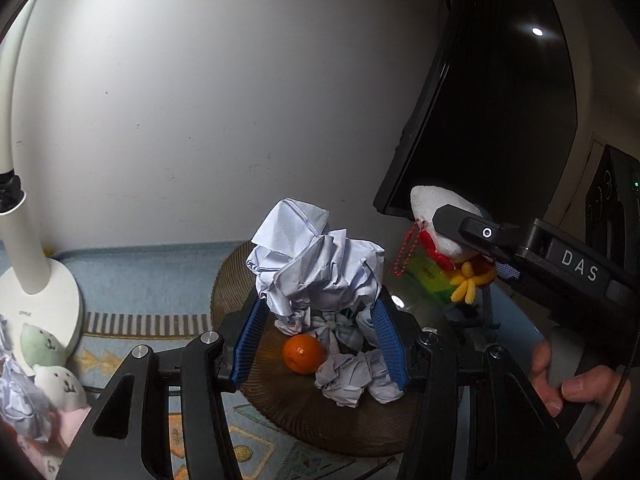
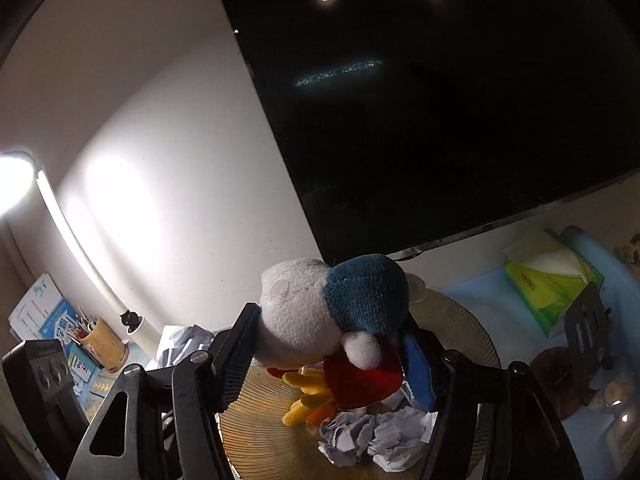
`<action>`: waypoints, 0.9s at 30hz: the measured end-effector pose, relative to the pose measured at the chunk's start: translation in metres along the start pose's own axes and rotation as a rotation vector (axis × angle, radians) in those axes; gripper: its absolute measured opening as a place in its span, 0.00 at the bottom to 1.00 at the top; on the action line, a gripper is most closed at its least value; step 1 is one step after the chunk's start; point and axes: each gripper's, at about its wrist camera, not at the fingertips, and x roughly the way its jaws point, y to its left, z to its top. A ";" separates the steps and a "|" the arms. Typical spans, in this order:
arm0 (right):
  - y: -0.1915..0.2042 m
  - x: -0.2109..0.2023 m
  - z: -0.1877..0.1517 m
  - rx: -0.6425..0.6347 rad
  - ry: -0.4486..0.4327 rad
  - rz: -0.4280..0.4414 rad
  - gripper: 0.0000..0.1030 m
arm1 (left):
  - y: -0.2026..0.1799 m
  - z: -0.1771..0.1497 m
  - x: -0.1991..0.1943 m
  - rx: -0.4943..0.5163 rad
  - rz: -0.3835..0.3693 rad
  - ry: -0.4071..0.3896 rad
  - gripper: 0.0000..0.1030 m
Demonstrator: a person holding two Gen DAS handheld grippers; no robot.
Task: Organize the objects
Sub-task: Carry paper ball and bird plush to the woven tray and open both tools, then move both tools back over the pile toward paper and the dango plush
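One orange (image 1: 303, 353); one plush toy (image 2: 320, 316)

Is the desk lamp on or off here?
On. The desk lamp head glows bright white in the right wrist view and casts a light patch on the wall.

Both views are dim and strongly fisheye-warped, with black vignetted corners and straight edges bowed. In the right wrist view the glowing head of the white curved desk lamp (image 2: 12, 180) blows out at the left and throws a bright patch on the pale wall (image 2: 168, 152). The glossy black monitor screen (image 2: 440, 100) reflects small ceiling lights. Close foreground parts look soft.
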 end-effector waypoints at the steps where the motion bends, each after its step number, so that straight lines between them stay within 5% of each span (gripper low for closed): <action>1: -0.005 0.004 -0.002 0.013 -0.001 -0.009 0.81 | -0.003 -0.002 0.007 0.020 0.007 0.023 0.56; 2: -0.010 0.009 -0.004 0.032 0.000 -0.032 1.00 | -0.008 -0.004 0.014 0.062 0.032 0.052 0.83; 3: -0.015 0.015 -0.008 0.056 0.011 -0.048 1.00 | -0.016 -0.007 0.020 0.125 0.060 0.080 1.00; 5: -0.022 0.028 -0.015 0.081 0.073 -0.029 1.00 | -0.032 -0.015 0.022 0.269 0.122 0.052 1.00; 7: -0.023 0.033 -0.021 0.080 0.096 -0.023 1.00 | -0.038 -0.017 0.019 0.311 0.164 0.023 1.00; 12: -0.007 0.027 -0.032 0.046 0.068 -0.042 1.00 | -0.021 -0.006 0.010 0.195 0.104 0.016 1.00; 21: 0.069 0.019 -0.055 -0.069 0.097 0.004 1.00 | 0.043 0.006 -0.045 0.126 0.237 -0.021 1.00; 27: 0.138 0.014 -0.088 -0.185 0.132 0.076 1.00 | 0.137 -0.009 -0.118 0.029 0.418 -0.033 1.00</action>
